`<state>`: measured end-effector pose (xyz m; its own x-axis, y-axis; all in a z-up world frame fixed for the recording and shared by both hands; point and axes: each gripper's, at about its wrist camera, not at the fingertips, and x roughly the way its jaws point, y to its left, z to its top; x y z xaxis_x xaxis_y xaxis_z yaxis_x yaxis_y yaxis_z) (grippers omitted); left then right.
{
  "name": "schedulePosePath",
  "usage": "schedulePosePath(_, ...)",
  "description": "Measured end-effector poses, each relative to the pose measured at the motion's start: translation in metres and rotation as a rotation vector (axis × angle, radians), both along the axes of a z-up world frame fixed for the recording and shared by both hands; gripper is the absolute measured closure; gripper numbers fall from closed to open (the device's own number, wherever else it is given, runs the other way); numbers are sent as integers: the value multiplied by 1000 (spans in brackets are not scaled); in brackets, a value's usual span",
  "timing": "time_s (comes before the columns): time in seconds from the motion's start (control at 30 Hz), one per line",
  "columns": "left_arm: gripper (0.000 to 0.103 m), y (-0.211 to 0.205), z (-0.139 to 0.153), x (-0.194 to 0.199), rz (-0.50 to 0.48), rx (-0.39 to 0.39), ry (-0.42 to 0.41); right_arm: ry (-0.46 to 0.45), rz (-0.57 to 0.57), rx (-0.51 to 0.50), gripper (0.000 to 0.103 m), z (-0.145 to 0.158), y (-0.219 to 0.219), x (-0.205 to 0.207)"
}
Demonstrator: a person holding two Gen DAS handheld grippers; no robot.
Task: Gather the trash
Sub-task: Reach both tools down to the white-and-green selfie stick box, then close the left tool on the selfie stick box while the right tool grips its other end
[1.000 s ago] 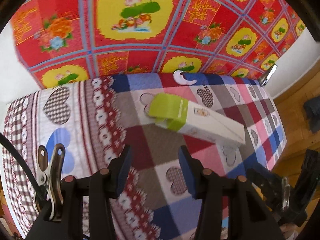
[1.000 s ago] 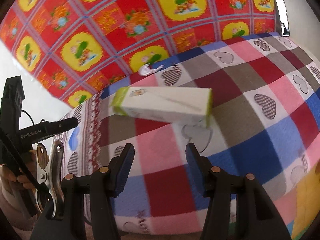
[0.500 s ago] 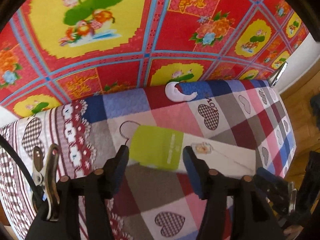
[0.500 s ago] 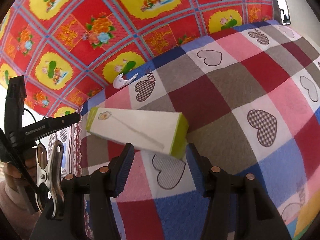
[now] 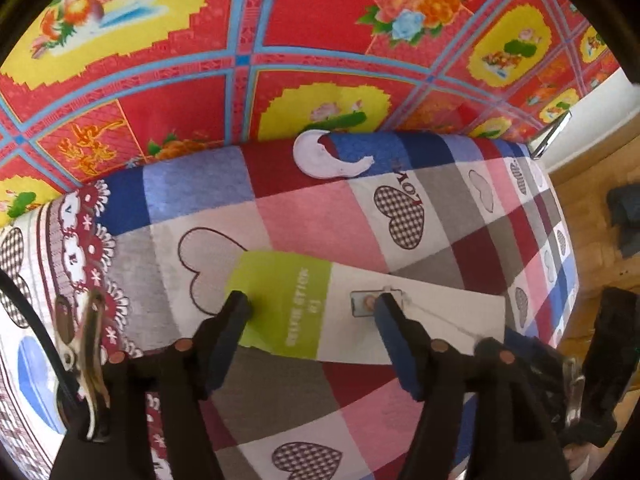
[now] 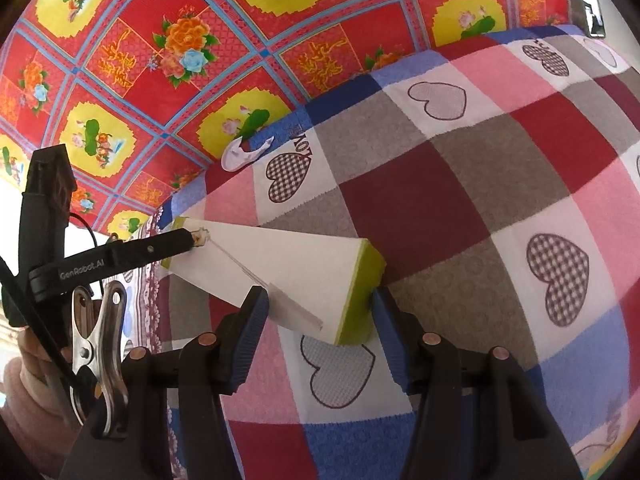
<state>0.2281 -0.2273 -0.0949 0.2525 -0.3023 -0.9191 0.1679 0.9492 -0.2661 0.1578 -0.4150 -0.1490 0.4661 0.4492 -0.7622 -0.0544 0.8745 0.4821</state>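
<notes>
Box [image 5: 360,312], long, white, green at both ends, is the rubbish in hand, and it lies flat on the checked blanket [image 5: 440,240] with a gripper at each end. Left gripper [image 5: 312,312] stands spread over the green end: its jaws have just been opening, and the box top shows between them, one finger [image 5: 234,316] at the outer green edge and the other over the small printed picture, neither pad pressing as far as I can judge. Right gripper [image 6: 316,312] is also spread, straddling the other green end [image 6: 360,292], one finger on the white top face and one just beside the end cap, with no squeeze visible. Taking both ends looks sensible for so long and light a carton, which one pinch might let swing or tip. Beyond the left gripper a white curved scrap [image 5: 328,158] lies at the far edge of the blanket, against the red and yellow flowered cloth [image 5: 320,40]; it is probably rubbish too. White lettering on the green band is too blurred to read. "LOVE" is printed beside a checked heart [image 5: 400,216] on the blanket, and "GenRobot.AI" runs along the left gripper's finger in the right wrist view.
</notes>
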Motion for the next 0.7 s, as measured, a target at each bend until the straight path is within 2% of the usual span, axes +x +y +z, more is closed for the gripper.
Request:
schedulePosePath(0.47, 31, -3, -3, -5, 4, -20, -18, 4, 23, 12, 38, -6, 2, 7)
schedulePosePath(0.57, 25, -2, -5, -4, 9, -2, -20, 13, 22, 18, 38, -7, 1, 8)
schedulePosePath(0.7, 22, 4, -10, 0, 41, -44, 9, 11, 24, 8, 38, -8, 2, 10)
